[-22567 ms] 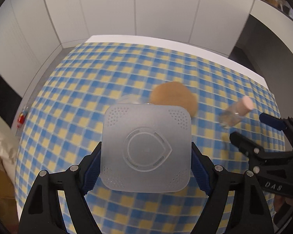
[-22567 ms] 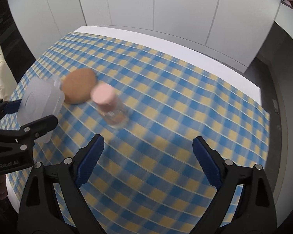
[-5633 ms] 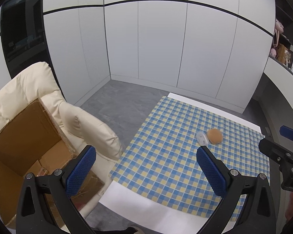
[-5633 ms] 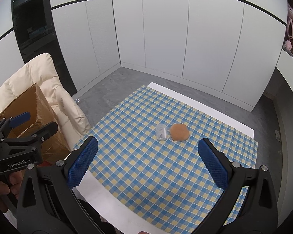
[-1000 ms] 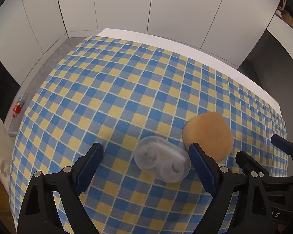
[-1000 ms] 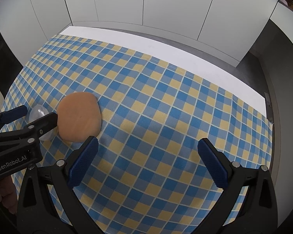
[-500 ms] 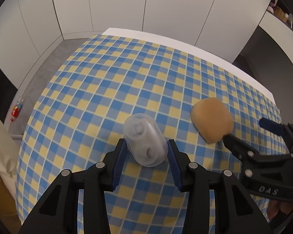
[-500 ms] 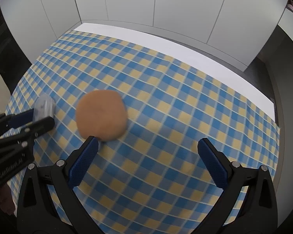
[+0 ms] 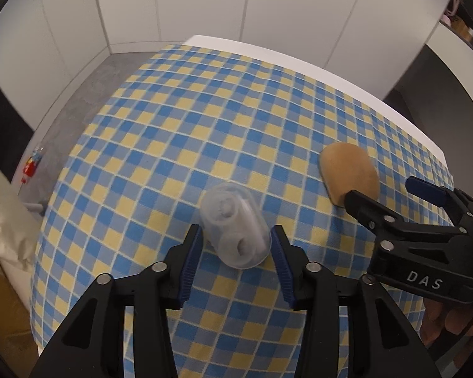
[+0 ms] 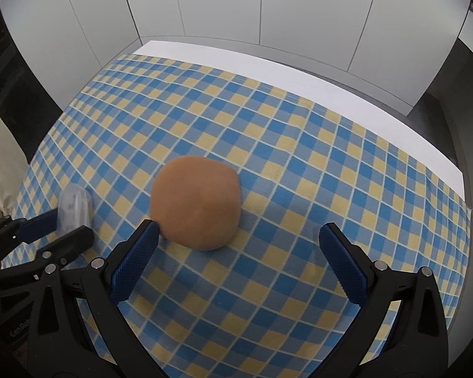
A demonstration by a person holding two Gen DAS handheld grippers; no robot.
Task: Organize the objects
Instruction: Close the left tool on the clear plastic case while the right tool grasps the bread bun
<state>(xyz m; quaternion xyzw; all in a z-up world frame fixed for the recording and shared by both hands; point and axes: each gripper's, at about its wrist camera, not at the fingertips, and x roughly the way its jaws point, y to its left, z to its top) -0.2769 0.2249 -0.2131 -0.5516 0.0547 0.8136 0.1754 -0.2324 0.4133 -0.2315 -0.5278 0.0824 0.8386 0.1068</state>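
Left gripper (image 9: 236,239) is clamped on the clear plastic case (image 9: 235,225) — blue pads pressed on both its sides, case tilted, rounded end pointing away, two round shapes visible inside. It sits over the near middle of the checkered tablecloth (image 9: 205,126); can't tell whether it is touching the cloth or lifted. Right gripper (image 10: 236,252) is spread wide with nothing between the fingers — its left blue pad (image 10: 135,258) is just beside the near-left edge of the brown round pad (image 10: 195,201), contact unclear due to blur. The brown pad lies flat on the cloth, right of the case and well apart from it. In the right wrist view the case (image 10: 74,209) shows at the far left between the left gripper's fingers. White table edge (image 10: 299,75) runs along the far side; white wall panels (image 10: 224,3) beyond.
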